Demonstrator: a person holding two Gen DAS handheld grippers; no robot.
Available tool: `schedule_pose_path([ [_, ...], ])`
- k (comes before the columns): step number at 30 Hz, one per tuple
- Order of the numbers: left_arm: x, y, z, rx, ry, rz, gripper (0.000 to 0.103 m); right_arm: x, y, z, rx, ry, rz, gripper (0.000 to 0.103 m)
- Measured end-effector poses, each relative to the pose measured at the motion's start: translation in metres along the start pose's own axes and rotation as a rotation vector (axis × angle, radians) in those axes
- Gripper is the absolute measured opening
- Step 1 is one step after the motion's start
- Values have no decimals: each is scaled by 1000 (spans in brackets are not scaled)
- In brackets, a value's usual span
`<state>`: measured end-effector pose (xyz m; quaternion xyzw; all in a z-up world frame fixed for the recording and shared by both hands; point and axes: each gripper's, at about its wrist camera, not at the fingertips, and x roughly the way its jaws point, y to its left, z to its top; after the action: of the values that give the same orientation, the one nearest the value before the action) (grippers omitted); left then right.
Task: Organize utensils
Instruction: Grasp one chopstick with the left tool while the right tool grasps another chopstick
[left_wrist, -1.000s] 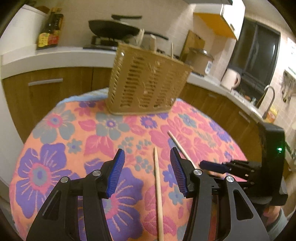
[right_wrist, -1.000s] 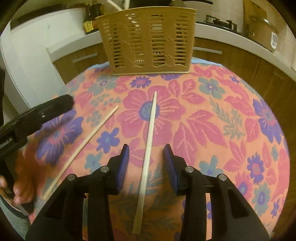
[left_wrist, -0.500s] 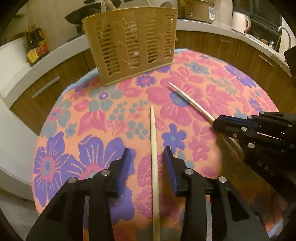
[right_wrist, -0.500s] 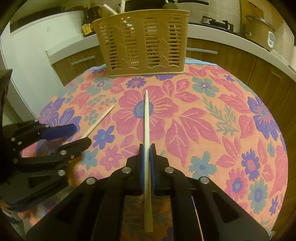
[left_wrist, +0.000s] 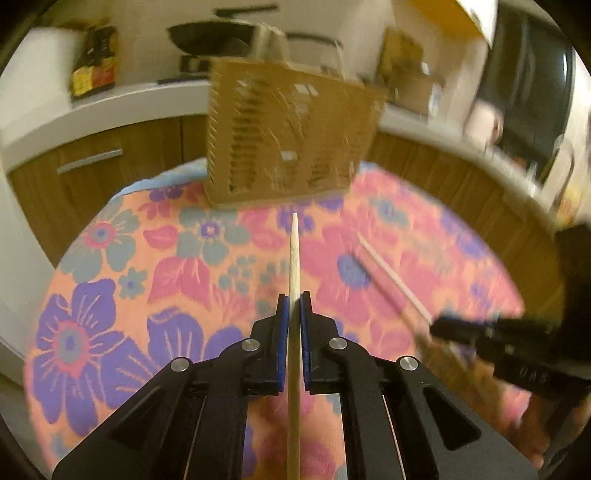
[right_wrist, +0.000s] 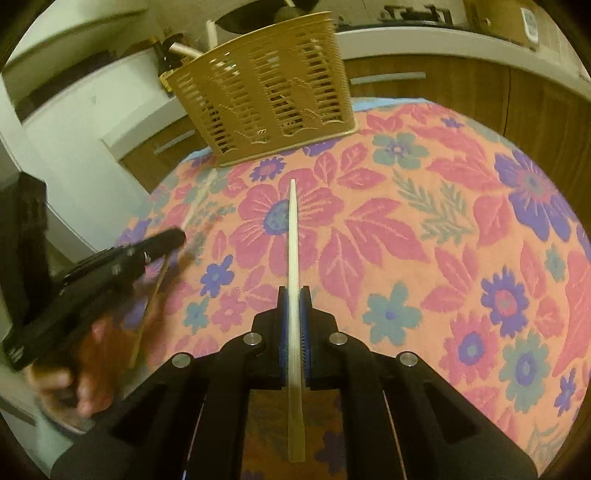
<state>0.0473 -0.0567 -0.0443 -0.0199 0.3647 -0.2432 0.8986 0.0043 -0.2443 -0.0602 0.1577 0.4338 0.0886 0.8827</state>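
Observation:
My left gripper (left_wrist: 294, 299) is shut on a wooden chopstick (left_wrist: 294, 258) that points toward the tan slotted utensil basket (left_wrist: 288, 133) at the table's far side. My right gripper (right_wrist: 294, 293) is shut on a second chopstick (right_wrist: 292, 236), also pointing toward the basket (right_wrist: 269, 85). In the left wrist view the right gripper (left_wrist: 458, 326) shows at the right with its chopstick (left_wrist: 391, 277). In the right wrist view the left gripper (right_wrist: 173, 240) shows at the left with its chopstick (right_wrist: 147, 321). Both chopsticks are held above the floral tablecloth (right_wrist: 424, 236).
The round table is ringed by wooden cabinets (left_wrist: 110, 162) and a white counter (left_wrist: 122, 107). A pan (left_wrist: 210, 33) and bottles (left_wrist: 92, 62) stand on the counter behind the basket. Some utensils stick up in the basket (right_wrist: 186, 51).
My left gripper has shut on its chopstick and lifted it. My right gripper, shut on its chopstick half a second ago, has raised it and tilted.

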Motion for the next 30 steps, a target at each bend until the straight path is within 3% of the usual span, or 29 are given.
schedule_pose_path([
  [4, -8, 12, 0, -77, -102, -49, 4, -12, -9, 0, -11, 23, -15, 4],
  [11, -11, 17, -1, -116, -132, -82, 4, -11, -24, -6, -11, 53, -100, 4],
  [17, -13, 24, -3, -136, -148, -117, 4, -5, -32, -8, 17, 111, -84, 6],
  [20, -15, 26, -3, -139, -154, -131, 4, -3, -29, -5, -9, 138, -92, 11],
  [25, -16, 28, -4, -141, -161, -155, 4, 4, -32, 9, 3, 187, -57, 33],
  [30, -17, 29, -4, -136, -166, -168, 5, 12, -28, 22, -12, 225, -115, 38],
])
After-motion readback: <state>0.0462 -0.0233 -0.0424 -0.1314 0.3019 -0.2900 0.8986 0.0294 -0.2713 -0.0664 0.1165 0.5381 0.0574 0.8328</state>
